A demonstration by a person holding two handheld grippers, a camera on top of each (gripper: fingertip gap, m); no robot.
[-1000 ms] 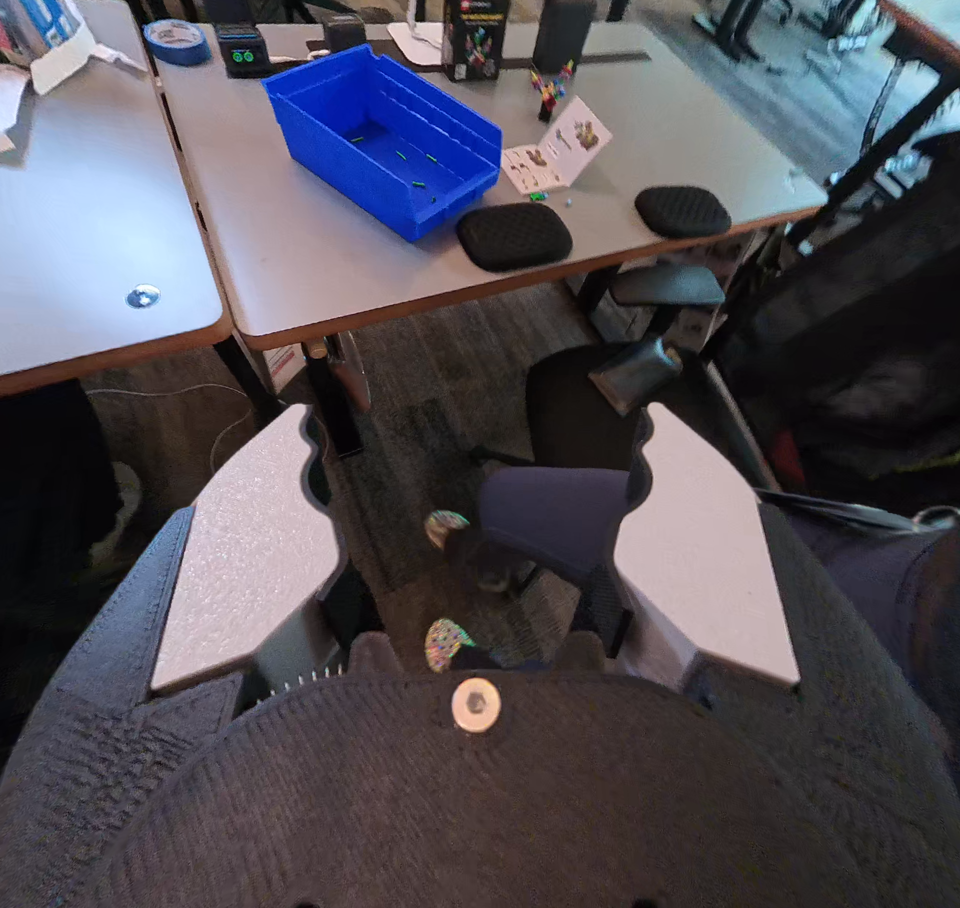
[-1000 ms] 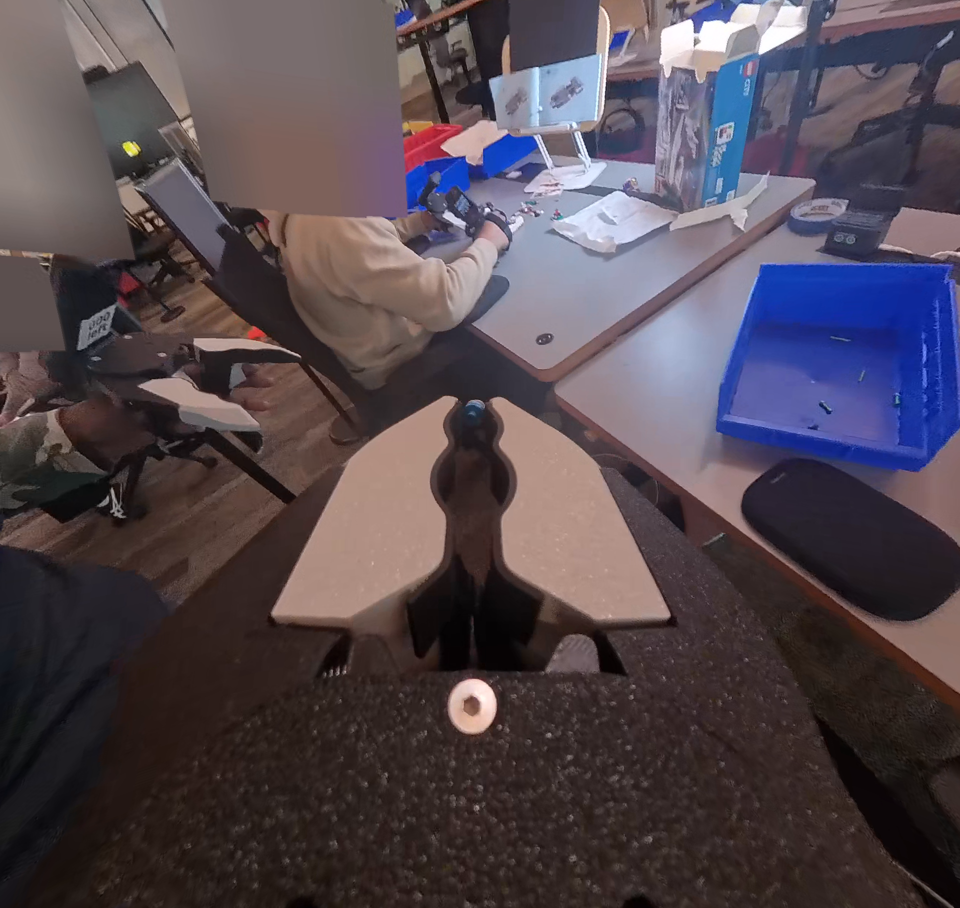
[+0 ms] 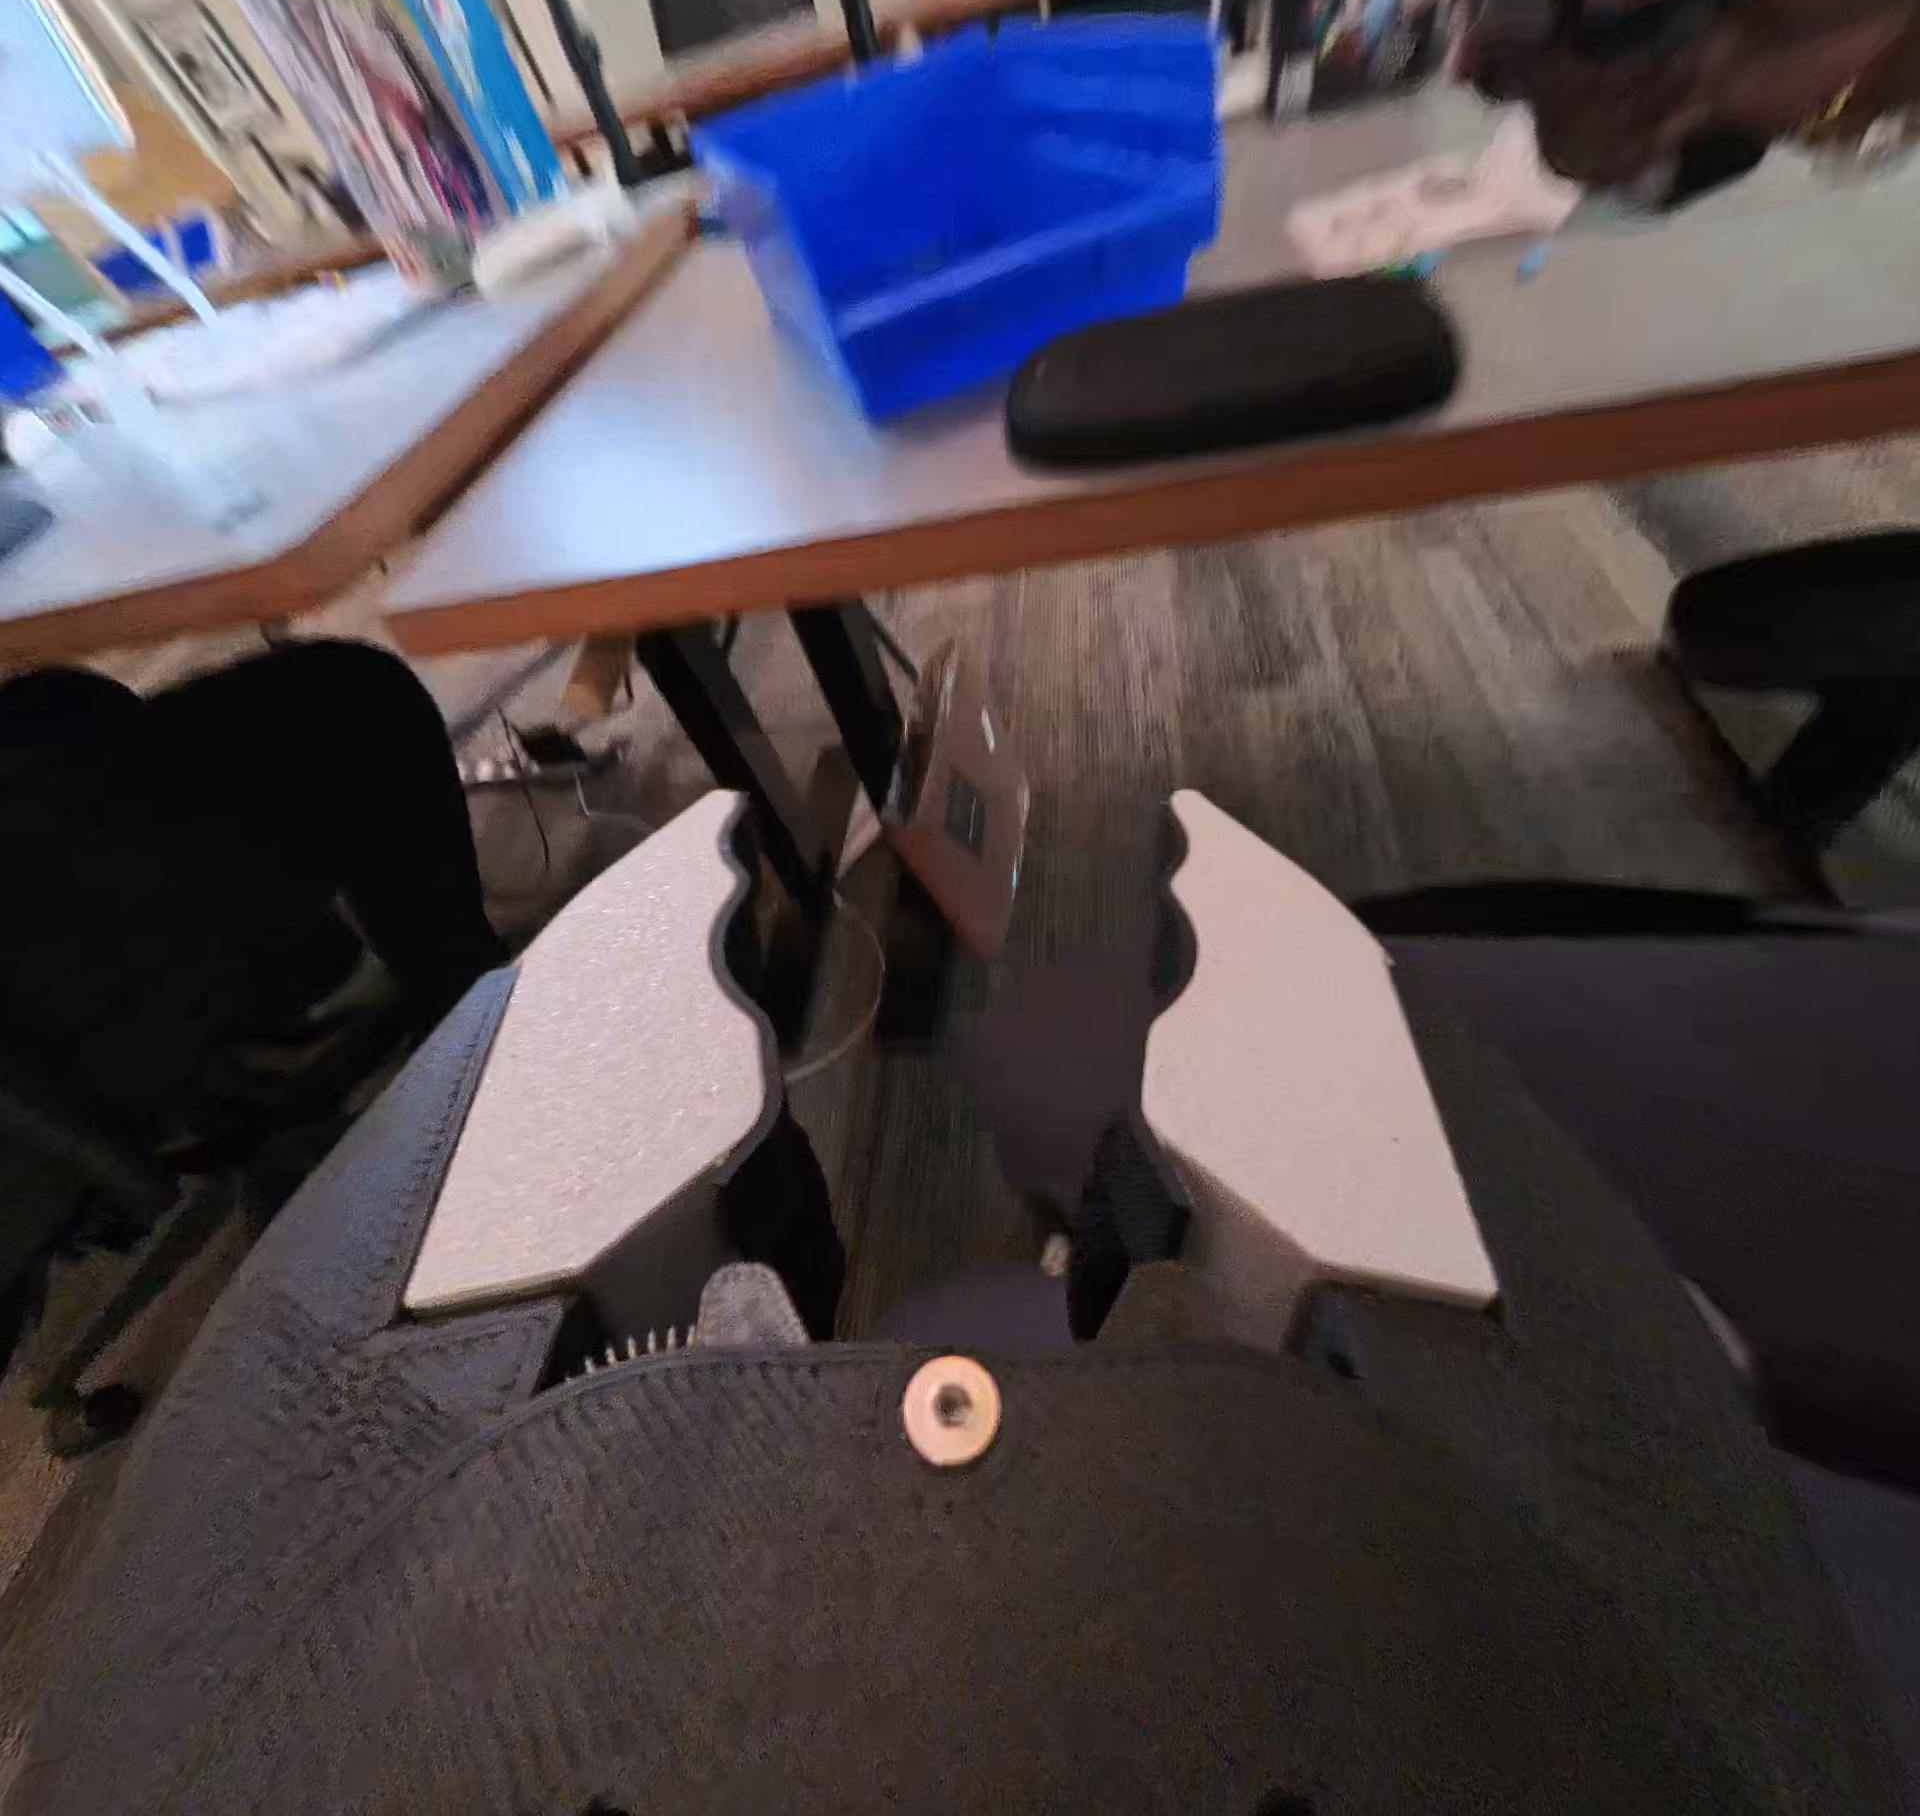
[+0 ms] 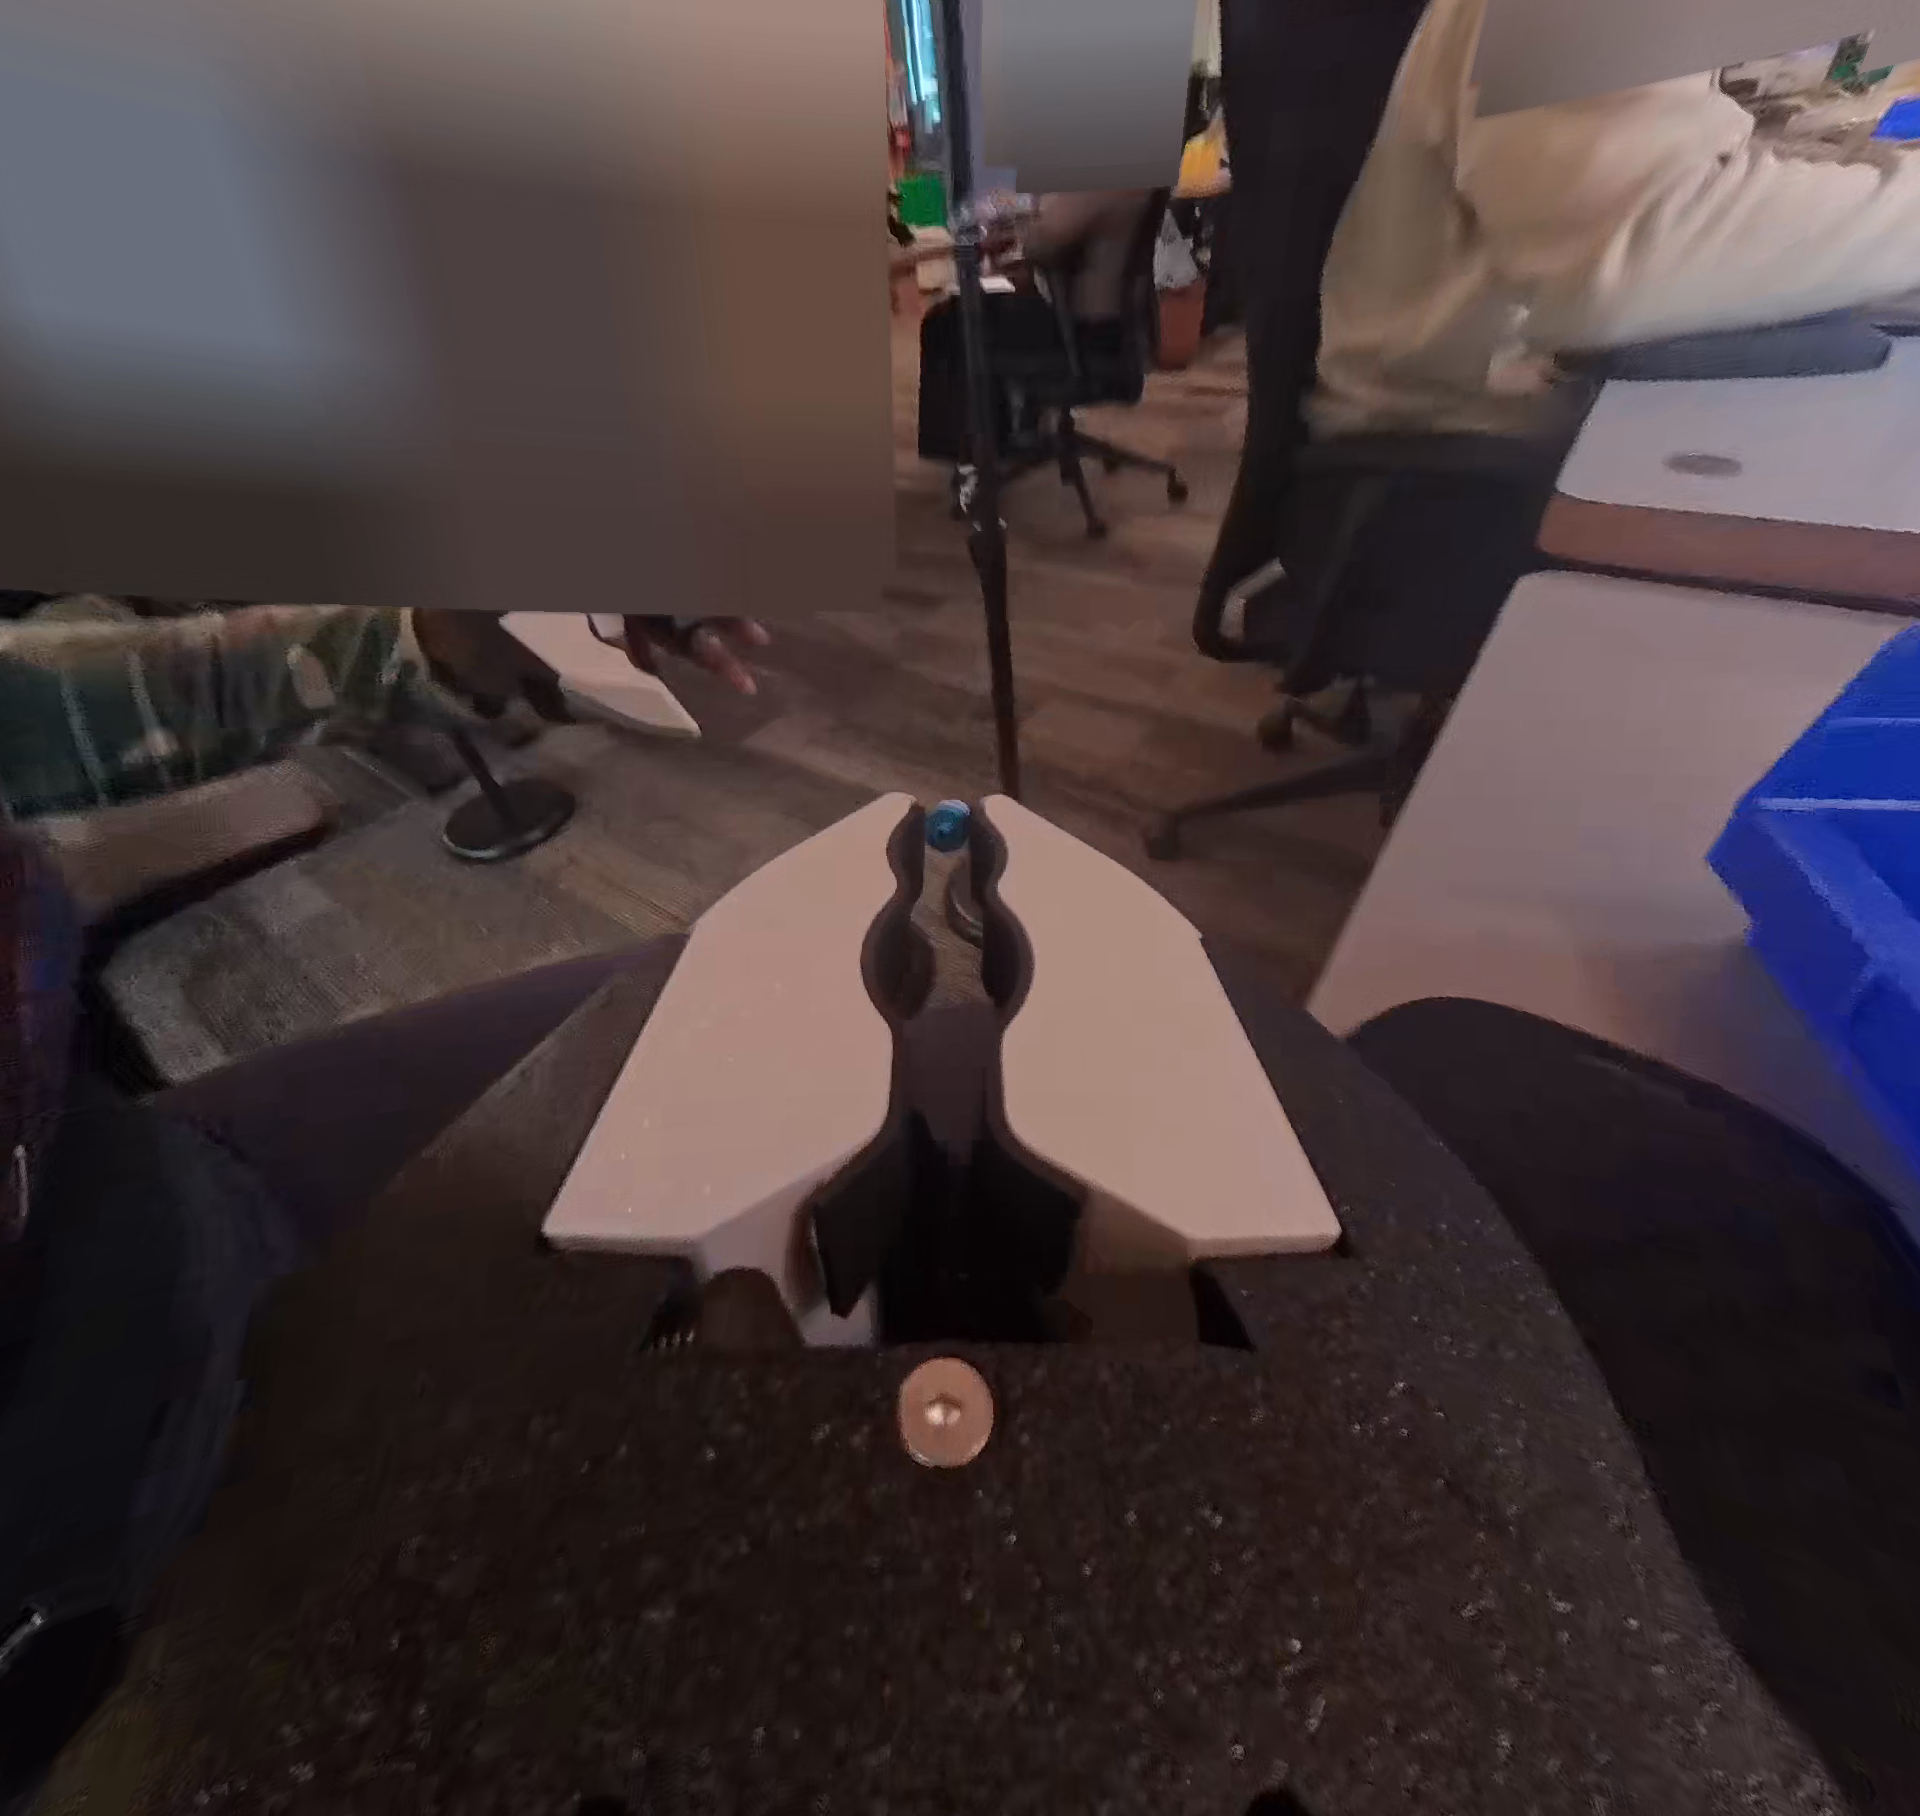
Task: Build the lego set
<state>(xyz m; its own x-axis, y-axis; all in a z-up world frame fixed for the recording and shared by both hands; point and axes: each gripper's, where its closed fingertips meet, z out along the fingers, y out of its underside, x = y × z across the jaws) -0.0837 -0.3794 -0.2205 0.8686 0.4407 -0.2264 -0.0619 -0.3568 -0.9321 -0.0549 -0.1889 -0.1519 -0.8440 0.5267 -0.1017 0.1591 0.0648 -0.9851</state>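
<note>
My right gripper is shut on a small round blue Lego piece held at its fingertips, low beside the table, over the floor. My left gripper is open and empty, held below the table edge and pointing at the table leg. The blue bin sits on the grey table; its corner also shows at the right of the right wrist view. The left wrist view is motion-blurred. An instruction booklet lies blurred behind the bin.
A black oval pad lies at the table's front edge beside the bin. A second table adjoins on the left. A seated person in a cream top, office chairs and a thin black stand are nearby. My knees are below. There is about 20 cm between the tips of the two grippers.
Both grippers swung: the left dropped low and now looks across the table edge. The right turned left, away from the table. It still holds the blue piece.
</note>
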